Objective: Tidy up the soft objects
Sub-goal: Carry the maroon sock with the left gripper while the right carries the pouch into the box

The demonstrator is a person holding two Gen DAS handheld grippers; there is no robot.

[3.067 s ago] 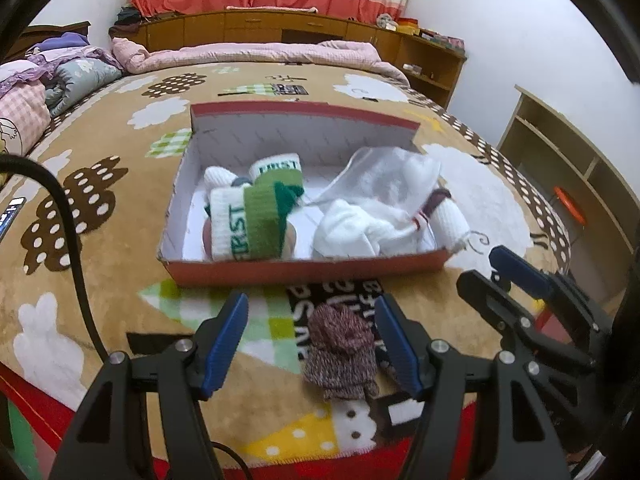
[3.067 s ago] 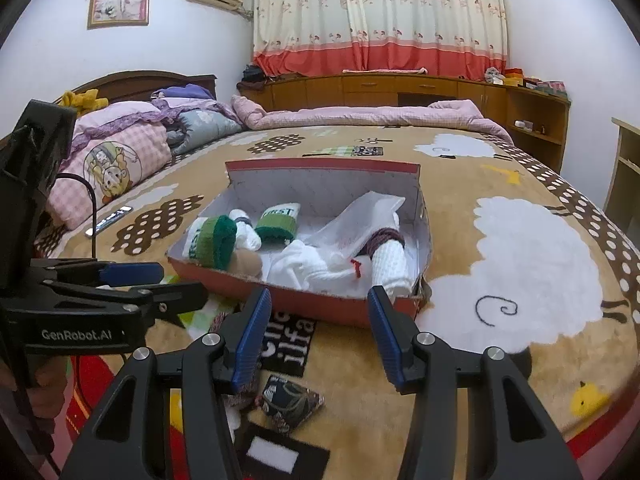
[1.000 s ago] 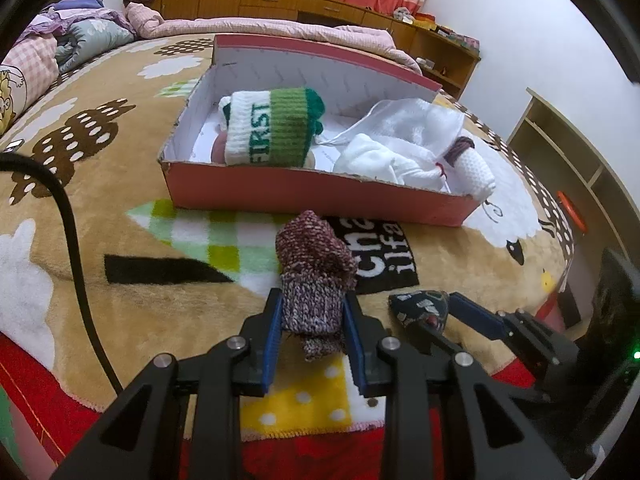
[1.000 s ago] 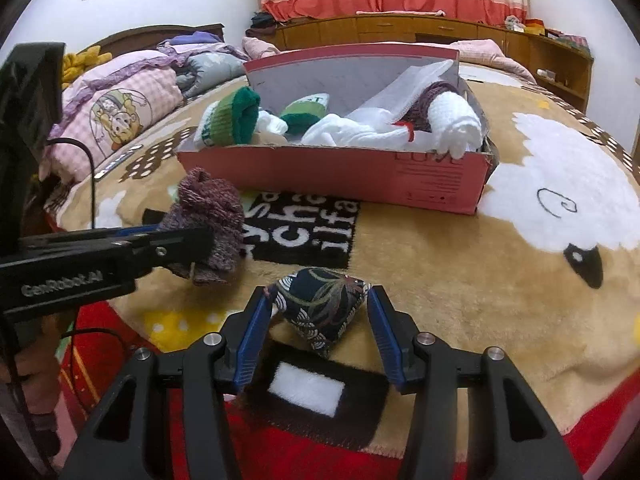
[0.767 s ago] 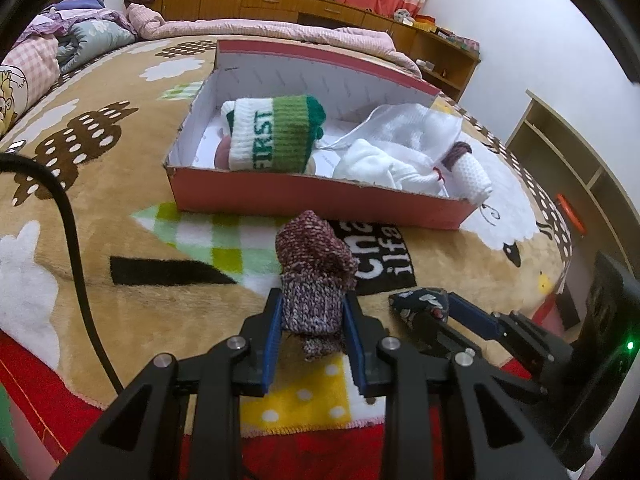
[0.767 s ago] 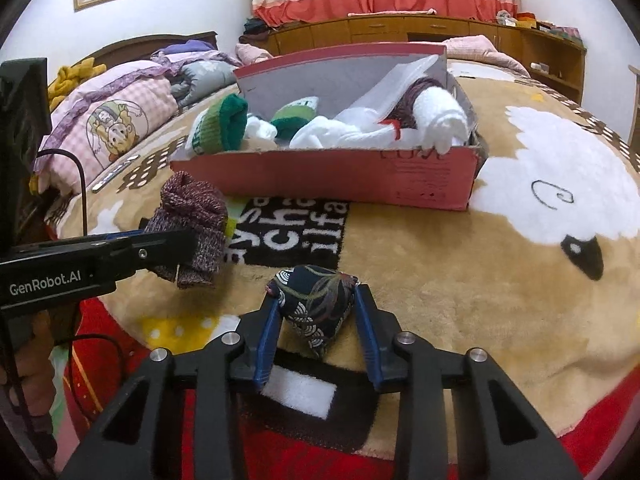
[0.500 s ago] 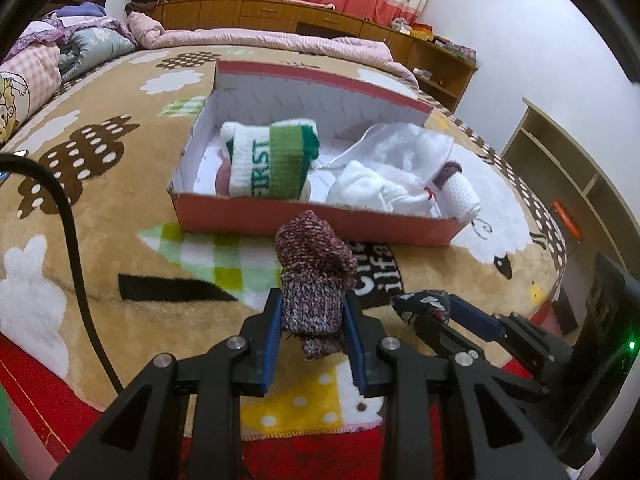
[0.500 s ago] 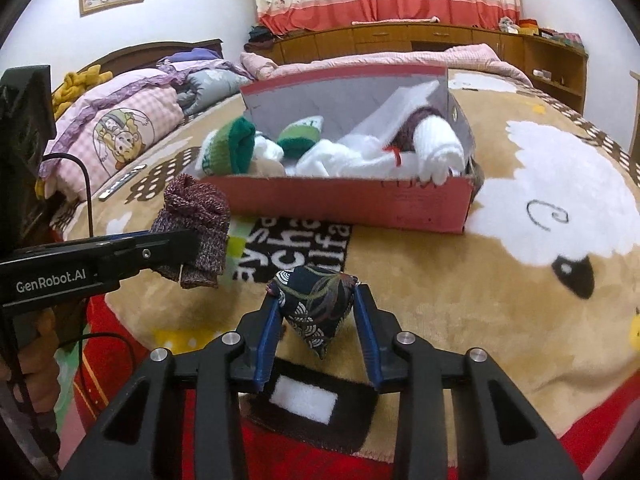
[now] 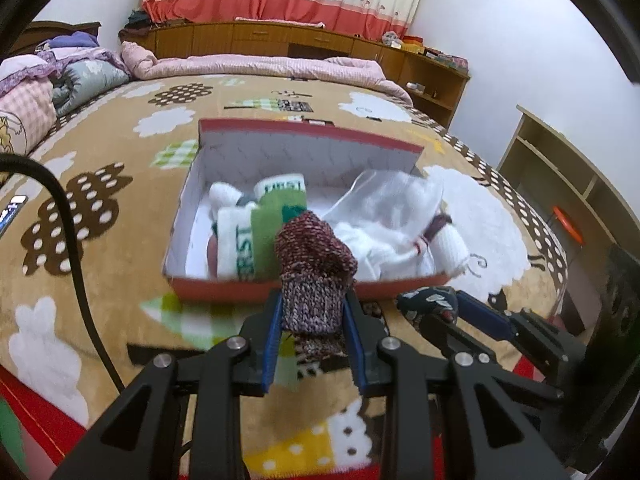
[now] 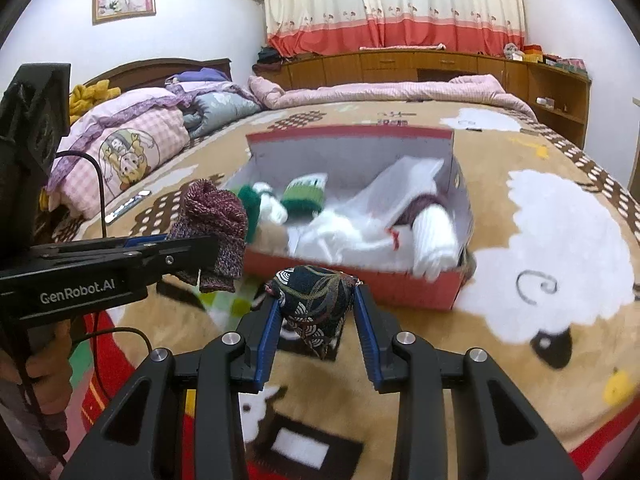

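Observation:
My left gripper (image 9: 312, 316) is shut on a maroon knitted sock roll (image 9: 314, 268), held up off the blanket in front of the red shoebox (image 9: 304, 292). My right gripper (image 10: 316, 312) is shut on a dark patterned beanbag (image 10: 314, 300), also lifted clear. The open red shoebox (image 10: 360, 276) holds green-and-white rolled socks (image 9: 260, 232), white cloth under clear plastic (image 9: 384, 216) and a white-and-maroon roll (image 10: 434, 236). In the right wrist view the left gripper (image 10: 208, 248) with its sock roll (image 10: 212, 216) hangs to the left of the box.
Everything rests on a brown patterned blanket (image 10: 560, 248) over a large bed. Pillows and folded quilts (image 10: 132, 140) lie at the far left. A black cable (image 9: 76, 264) trails across the left. Wooden shelves (image 9: 568, 176) stand past the bed's right edge.
Both grippers have closed on their items and lifted them off the blanket: the left with the maroon sock roll, the right with the beanbag. The box now shows from higher up.

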